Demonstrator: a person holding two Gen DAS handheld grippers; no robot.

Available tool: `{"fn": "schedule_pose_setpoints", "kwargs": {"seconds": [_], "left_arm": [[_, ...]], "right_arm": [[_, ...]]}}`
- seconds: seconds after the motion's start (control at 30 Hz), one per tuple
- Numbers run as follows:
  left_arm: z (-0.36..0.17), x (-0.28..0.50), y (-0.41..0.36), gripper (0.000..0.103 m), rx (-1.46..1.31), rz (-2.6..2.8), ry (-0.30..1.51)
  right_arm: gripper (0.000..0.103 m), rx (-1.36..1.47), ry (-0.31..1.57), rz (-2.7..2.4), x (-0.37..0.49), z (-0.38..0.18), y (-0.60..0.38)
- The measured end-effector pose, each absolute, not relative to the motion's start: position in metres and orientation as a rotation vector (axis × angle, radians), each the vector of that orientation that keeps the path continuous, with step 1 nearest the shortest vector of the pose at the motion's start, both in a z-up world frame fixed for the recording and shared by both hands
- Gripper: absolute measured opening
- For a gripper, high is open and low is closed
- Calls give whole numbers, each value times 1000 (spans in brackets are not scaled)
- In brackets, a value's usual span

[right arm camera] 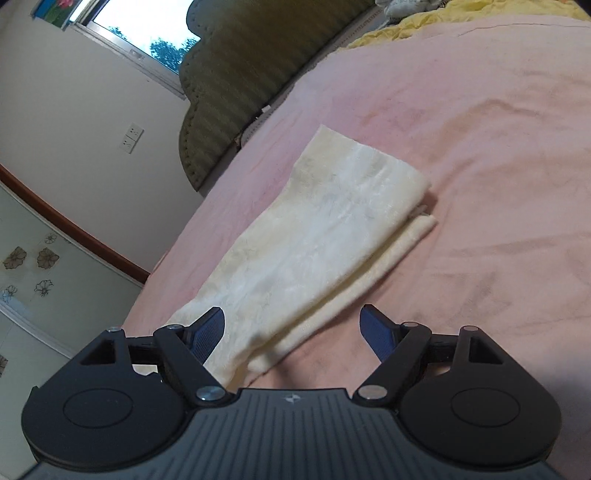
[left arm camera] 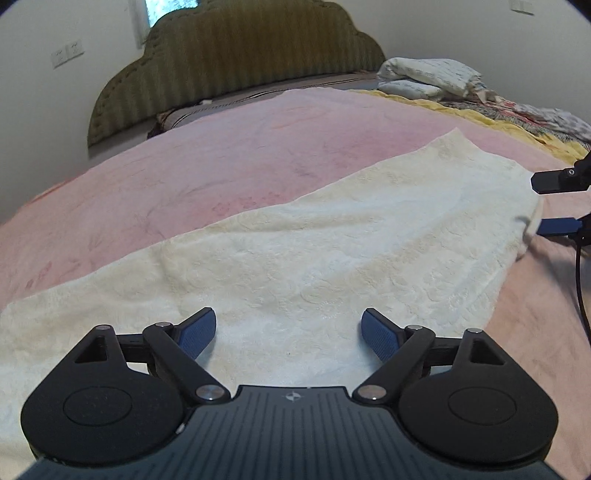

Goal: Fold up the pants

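Note:
The cream fleece pants (left arm camera: 295, 251) lie flat on the pink bedspread (left arm camera: 221, 147), folded lengthwise into one long strip. My left gripper (left arm camera: 288, 332) is open and empty, hovering just above the middle of the strip. My right gripper (left arm camera: 539, 203) shows at the right edge, open, its fingers on either side of the strip's end. In the right wrist view the pants (right arm camera: 314, 243) stretch away from the open right gripper (right arm camera: 293, 330), with the near end between its fingers and a lower layer showing along the right side.
An olive padded headboard (left arm camera: 240, 62) stands at the back. Folded pale bedding (left arm camera: 432, 77) and a yellow quilt (left arm camera: 498, 118) lie at the far right. The bed's edge, a wall with sockets (right arm camera: 132, 137) and a window (right arm camera: 147, 33) lie left.

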State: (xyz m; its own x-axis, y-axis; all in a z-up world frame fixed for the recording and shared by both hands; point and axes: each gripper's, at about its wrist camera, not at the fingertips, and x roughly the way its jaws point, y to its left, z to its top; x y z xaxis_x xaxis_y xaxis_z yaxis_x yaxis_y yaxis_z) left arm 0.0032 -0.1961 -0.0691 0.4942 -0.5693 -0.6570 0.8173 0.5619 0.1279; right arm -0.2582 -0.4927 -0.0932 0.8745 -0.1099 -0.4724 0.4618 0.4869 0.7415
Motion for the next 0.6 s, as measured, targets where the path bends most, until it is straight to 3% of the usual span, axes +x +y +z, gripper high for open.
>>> {"fn": "schedule_pose_setpoints", "kwargs": {"seconds": [0.17, 0.6], "left_arm": [[-67, 20, -191, 95, 343, -796, 714], [-47, 34, -183, 95, 354, -557, 691]], "right_arm": [[80, 971, 328, -398, -233, -97, -508], [83, 823, 265, -508, -206, -104, -508]]}}
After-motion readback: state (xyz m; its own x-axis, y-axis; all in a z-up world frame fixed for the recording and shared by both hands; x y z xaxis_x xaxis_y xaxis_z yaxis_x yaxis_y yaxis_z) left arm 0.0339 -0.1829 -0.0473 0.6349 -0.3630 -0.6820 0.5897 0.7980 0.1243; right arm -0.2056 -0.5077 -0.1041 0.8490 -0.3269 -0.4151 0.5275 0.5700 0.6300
